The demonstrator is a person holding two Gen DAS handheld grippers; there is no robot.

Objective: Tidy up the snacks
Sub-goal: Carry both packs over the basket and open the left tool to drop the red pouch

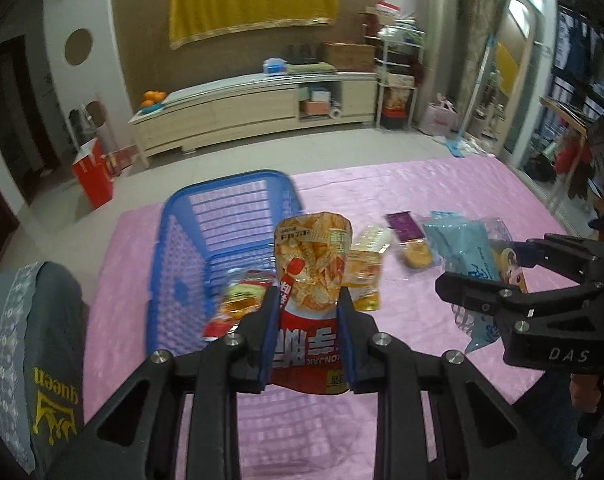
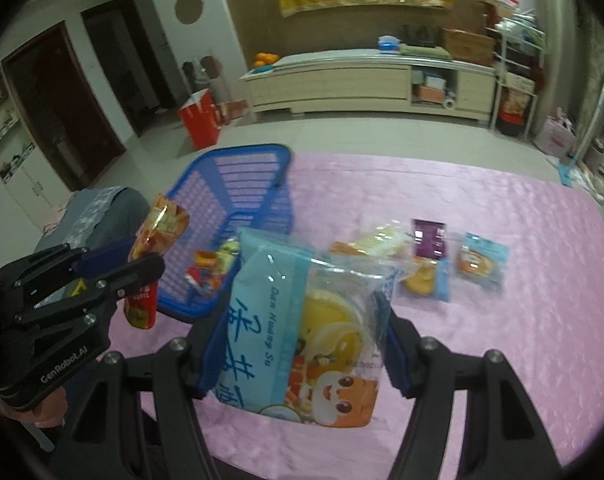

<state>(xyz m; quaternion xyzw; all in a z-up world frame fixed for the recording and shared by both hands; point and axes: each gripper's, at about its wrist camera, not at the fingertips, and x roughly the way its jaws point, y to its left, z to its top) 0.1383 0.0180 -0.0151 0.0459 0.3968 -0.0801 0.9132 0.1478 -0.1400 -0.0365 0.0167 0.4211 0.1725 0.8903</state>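
Observation:
My left gripper [image 1: 307,304] is shut on a red and orange konjac snack pouch [image 1: 309,276] and holds it upright above the table, beside the blue basket [image 1: 182,248]. It also shows in the right wrist view [image 2: 142,264] with the pouch [image 2: 158,236]. My right gripper [image 2: 302,312] is shut on a light blue egg-yolk pastry bag [image 2: 302,340], held above the table; it shows in the left wrist view [image 1: 497,264] too. The basket [image 2: 262,160] holds a small red and yellow packet [image 2: 210,268].
On the pink tablecloth [image 2: 501,320] lie a yellow packet [image 2: 381,240], a purple packet [image 2: 427,238], a pastry packet [image 2: 423,280] and a small blue packet [image 2: 481,260]. A grey cushioned chair [image 1: 30,340] stands at the table's left. A TV cabinet [image 1: 254,108] stands behind.

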